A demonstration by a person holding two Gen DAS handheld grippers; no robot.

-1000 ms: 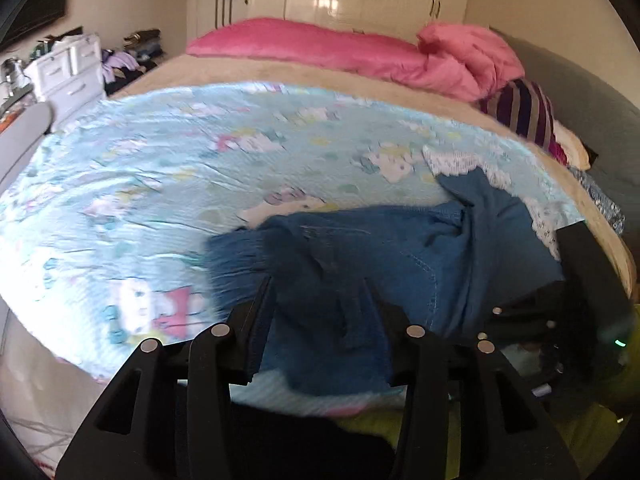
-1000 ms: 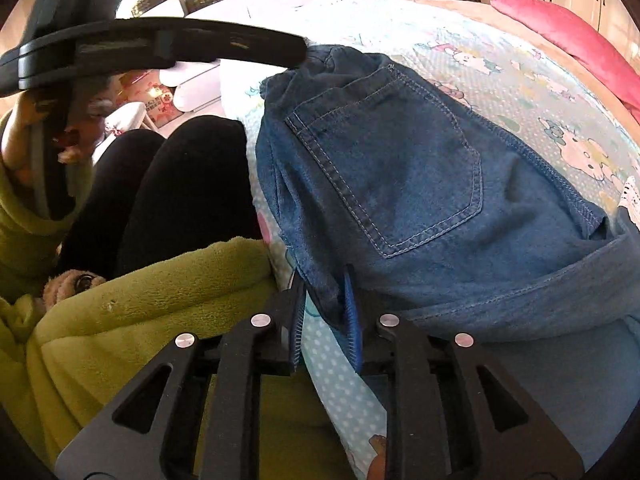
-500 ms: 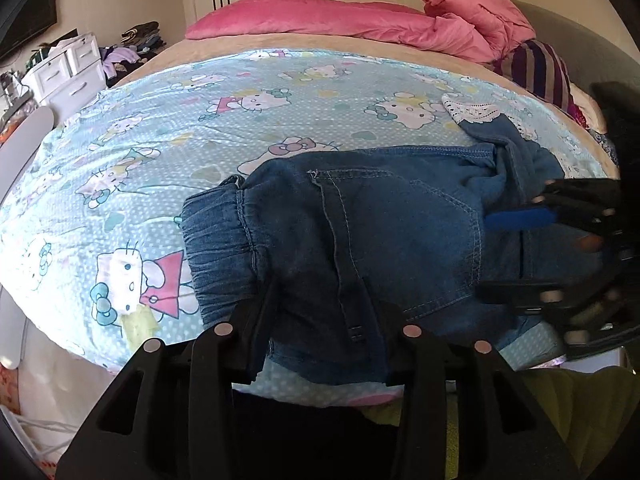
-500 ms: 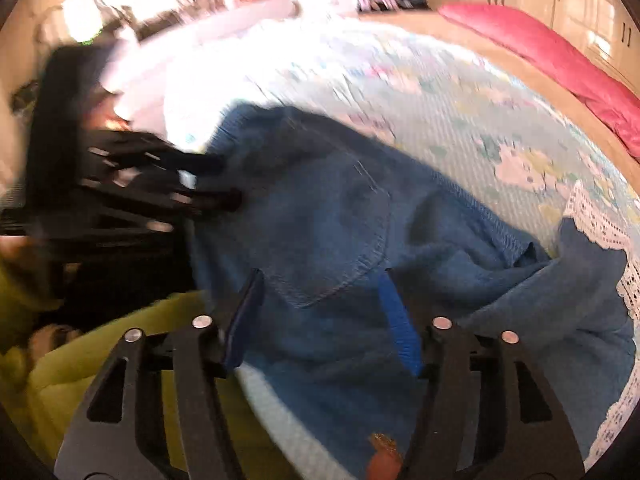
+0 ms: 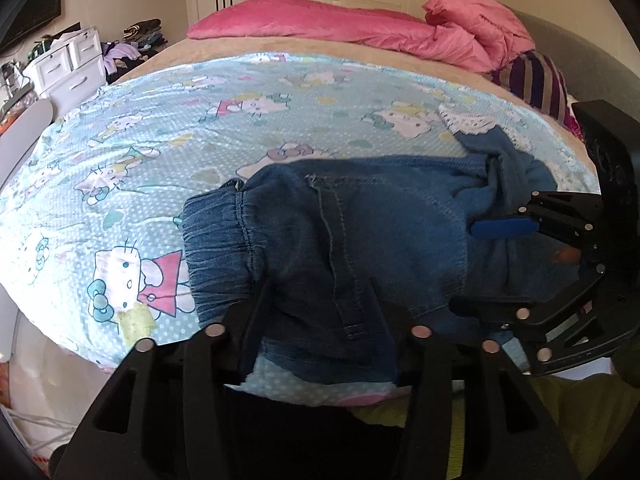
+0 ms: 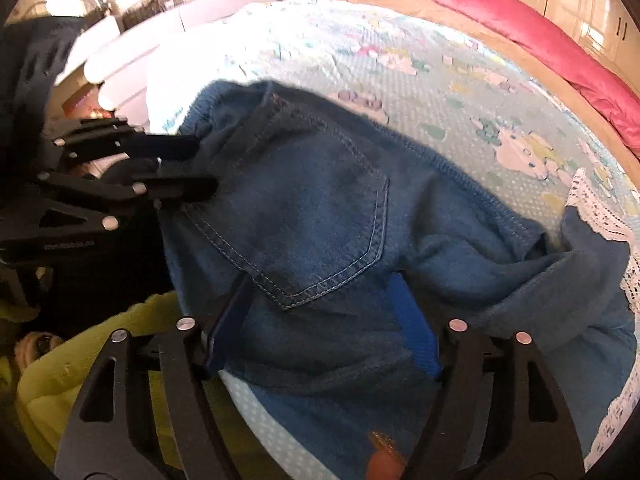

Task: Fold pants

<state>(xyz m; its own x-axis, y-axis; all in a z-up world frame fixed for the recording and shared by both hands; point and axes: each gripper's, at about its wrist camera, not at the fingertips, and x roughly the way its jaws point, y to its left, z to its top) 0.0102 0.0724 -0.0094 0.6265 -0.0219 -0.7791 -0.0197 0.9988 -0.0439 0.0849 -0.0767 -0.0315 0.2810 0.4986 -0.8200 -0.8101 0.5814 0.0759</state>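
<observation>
Left wrist view looks down on the pants (image 5: 352,240), a small pair in blue denim lying at the near edge of the bed (image 5: 304,44), on top of a pale blue cartoon-cat sheet (image 5: 168,152). Their elastic waistband points toward the left side of the bed, and the legs, trimmed with white lace (image 6: 600,216), trail off toward the right. The left gripper (image 5: 320,312) hangs over the near hem with its jaws partly spread and denim lying between them; they have just been opening, and the pads do not look pressed on the cloth. The right gripper (image 6: 320,316) sits over the seat, just below the back pocket (image 6: 312,208), its blue-padded fingers (image 6: 412,336) standing wide apart (they too have just been opening), with cloth between them but not pinched. A pink duvet (image 5: 360,28) is heaped along the far edge of the bed, and the person's yellow-green sleeve (image 6: 80,360) shows at the near side.
</observation>
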